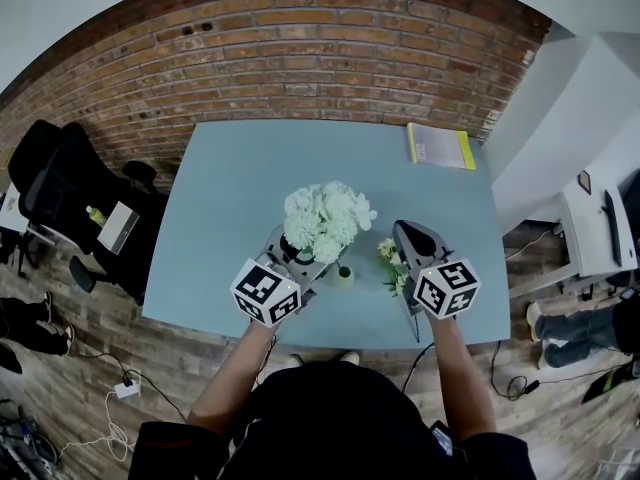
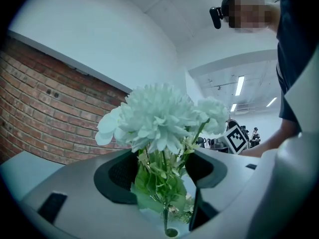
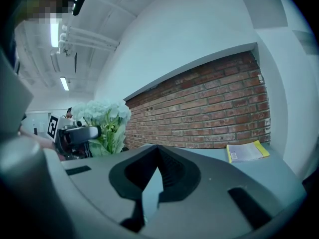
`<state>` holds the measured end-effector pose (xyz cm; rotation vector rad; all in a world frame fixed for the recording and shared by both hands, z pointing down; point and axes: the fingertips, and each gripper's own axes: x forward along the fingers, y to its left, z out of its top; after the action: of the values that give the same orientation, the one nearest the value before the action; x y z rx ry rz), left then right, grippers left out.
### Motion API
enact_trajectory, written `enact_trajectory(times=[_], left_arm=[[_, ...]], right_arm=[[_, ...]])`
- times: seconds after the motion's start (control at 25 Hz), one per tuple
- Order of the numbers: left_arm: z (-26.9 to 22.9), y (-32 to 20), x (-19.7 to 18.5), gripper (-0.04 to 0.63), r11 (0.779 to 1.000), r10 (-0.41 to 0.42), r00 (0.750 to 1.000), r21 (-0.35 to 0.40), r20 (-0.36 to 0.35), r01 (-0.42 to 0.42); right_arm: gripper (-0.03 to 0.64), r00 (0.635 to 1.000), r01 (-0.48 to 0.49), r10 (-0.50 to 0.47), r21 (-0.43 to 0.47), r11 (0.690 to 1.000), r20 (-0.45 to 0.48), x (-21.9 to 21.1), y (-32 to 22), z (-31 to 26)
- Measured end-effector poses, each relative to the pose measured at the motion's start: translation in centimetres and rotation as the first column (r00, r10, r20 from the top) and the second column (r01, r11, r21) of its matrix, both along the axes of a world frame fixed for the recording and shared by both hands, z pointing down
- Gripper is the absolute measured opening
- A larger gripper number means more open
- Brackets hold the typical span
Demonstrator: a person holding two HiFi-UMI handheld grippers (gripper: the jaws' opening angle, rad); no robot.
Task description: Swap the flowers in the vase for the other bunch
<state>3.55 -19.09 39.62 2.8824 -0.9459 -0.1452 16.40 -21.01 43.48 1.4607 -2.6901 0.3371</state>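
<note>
The white bunch [image 1: 325, 220] stands over the small vase [image 1: 344, 276] near the table's [image 1: 250, 168] front edge, its stems pinched in the half-spread left tongs [image 2: 162, 172]. From the head view the blooms hide the stems. The left gripper view shows one stem reaching the vase's mouth at the frame's edge — whether its end is inside is unclear. Only the head view shows the pale yellow bunch [image 1: 392, 265], lying beside the right tongs [image 3: 158, 172] — closed, empty. Both tongs point roughly level, away from the person.
</note>
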Motion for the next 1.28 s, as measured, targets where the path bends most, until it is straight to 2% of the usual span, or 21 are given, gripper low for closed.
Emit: enact_trajectory(times=[0.56, 1.28], left_arm=[[0.2, 0.4, -4.5, 0.296, 0.998, -0.06, 0.998, 0.009, 0.024, 0.059], [5.6, 0.5, -11.3, 0.275, 0.984, -0.117, 0.983, -0.117, 0.144, 0.134]], right_arm=[[0.005, 1.0, 0.005, -0.004, -0.011, 1.0, 0.02, -2.8, 0.4, 0.5], [0.005, 0.999, 0.029, -0.028, -0.062, 0.998, 0.02, -7.6, 0.6, 2.3]])
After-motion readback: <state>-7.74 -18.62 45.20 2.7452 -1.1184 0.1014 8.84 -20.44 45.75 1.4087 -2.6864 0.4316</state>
